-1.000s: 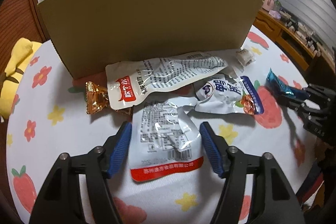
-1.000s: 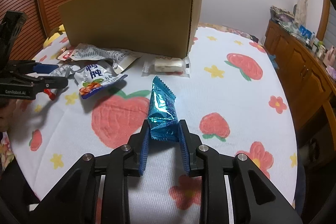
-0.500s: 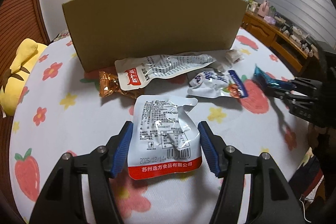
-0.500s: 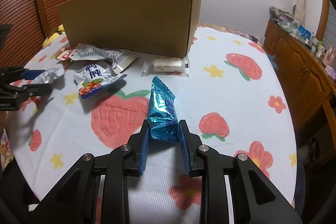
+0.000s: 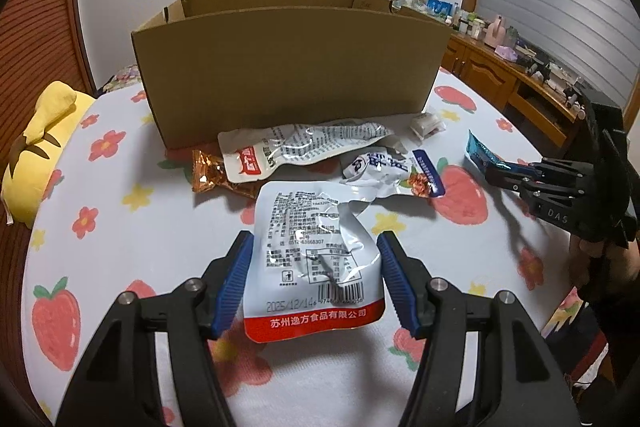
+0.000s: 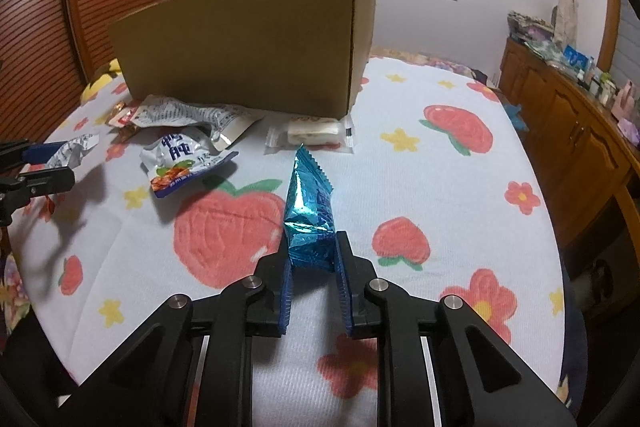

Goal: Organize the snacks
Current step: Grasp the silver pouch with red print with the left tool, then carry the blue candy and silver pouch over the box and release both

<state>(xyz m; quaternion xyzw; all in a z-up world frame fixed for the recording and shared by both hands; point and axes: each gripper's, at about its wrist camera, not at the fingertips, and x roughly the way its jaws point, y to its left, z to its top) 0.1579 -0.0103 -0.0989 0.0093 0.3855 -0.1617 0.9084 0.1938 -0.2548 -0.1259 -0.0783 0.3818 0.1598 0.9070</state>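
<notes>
- The white pouch with a red bottom band (image 5: pixel 316 259) sits between the blue pads of the left gripper (image 5: pixel 316 247), both pads pressed against its crumpled sides, clamped and lifted clear of the tablecloth (image 5: pixel 120 227), on the camera's side of the cardboard box (image 5: pixel 288 67).
- The blue foil snack (image 6: pixel 310 219) is pinched by its near end in the right gripper (image 6: pixel 312 255), jaws squeezed tight on it; they have just closed a little further. It points toward the cardboard box, whose right corner stands beyond it.
- In the left wrist view the same blue foil snack (image 5: pixel 480 153) shows off to the right of the box, sticking out of the right gripper (image 5: pixel 494 173), held by a hand (image 5: pixel 600 263).
- A long white pouch with a red label (image 5: pixel 296 147) lies just in front of the box's front wall, its back edge close against it.
- An orange foil candy (image 5: pixel 208 175) lies at the left end of that pouch, partly under it, near the box's left front corner.
- A white and blue packet (image 5: pixel 396 171) lies slightly further out from the box, toward its right half.
- A small clear-wrapped white bar (image 6: pixel 312 131) rests just in front of the box's right front corner.
- A yellow plush (image 5: pixel 36 147) lies well to the left of the box, at the table's edge.
- The box is open at the top and stands upright on the strawberry and flower printed tablecloth.
</notes>
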